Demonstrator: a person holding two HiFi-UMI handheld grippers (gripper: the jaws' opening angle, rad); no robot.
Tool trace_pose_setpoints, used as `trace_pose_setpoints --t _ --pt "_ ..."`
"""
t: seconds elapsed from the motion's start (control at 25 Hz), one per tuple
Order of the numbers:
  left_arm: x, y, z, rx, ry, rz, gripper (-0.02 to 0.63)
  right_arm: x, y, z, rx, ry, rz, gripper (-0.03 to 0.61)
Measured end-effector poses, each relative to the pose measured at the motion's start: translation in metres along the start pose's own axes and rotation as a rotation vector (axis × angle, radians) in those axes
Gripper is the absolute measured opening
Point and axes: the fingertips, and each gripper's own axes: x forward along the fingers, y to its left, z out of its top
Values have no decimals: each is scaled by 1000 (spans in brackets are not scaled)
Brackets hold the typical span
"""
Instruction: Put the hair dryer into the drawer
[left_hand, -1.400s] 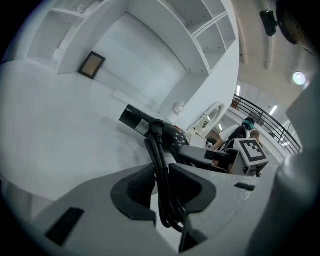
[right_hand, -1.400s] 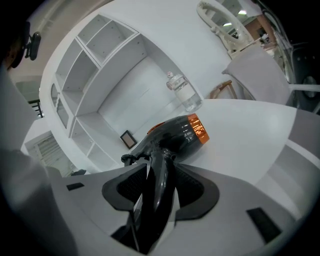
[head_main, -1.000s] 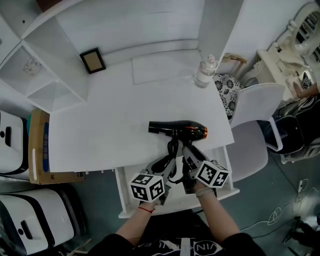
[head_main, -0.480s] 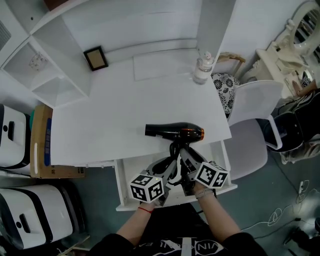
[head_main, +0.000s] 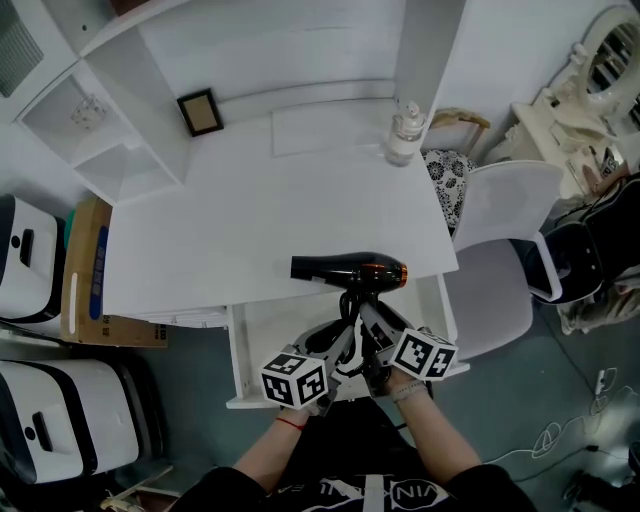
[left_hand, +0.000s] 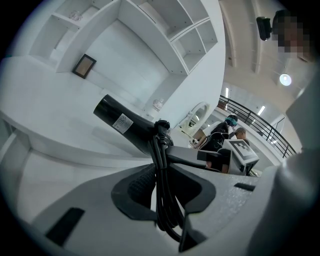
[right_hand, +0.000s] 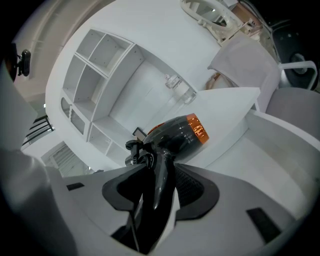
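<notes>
The black hair dryer (head_main: 348, 270) with an orange ring hangs lifted over the white desk's front edge, barrel pointing left. Its handle reaches down over the open white drawer (head_main: 248, 345). My right gripper (head_main: 372, 328) is shut on the handle (right_hand: 162, 182), and the orange-ringed body (right_hand: 180, 132) stands above the jaws. My left gripper (head_main: 335, 347) is shut on the bundled black cord (left_hand: 161, 175), which runs up to the barrel (left_hand: 120, 122). The right gripper's marker cube (left_hand: 241, 151) shows beyond it.
A small picture frame (head_main: 200, 112) and a clear bottle (head_main: 403, 135) stand at the desk's back. A white chair (head_main: 500, 255) is at the right. Left of the desk are a cardboard box (head_main: 88, 270) and white cases (head_main: 45, 425). Shelves (head_main: 95, 140) rise at the back left.
Both grippers have carried the hair dryer back from over the desktop toward the desk's front edge and the open drawer. Both grips are unchanged.
</notes>
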Motion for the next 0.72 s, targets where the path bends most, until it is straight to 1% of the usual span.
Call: trace_pose_setpoints --t 0.48,0.72 --pt "-16 -19 -37 -31 -2 25 89 -33 -5 -28 -11 52 -23 175" --pt "-21 -26 -59 -65 17 34 89 -48 -14 -45 12 83 -43 175"
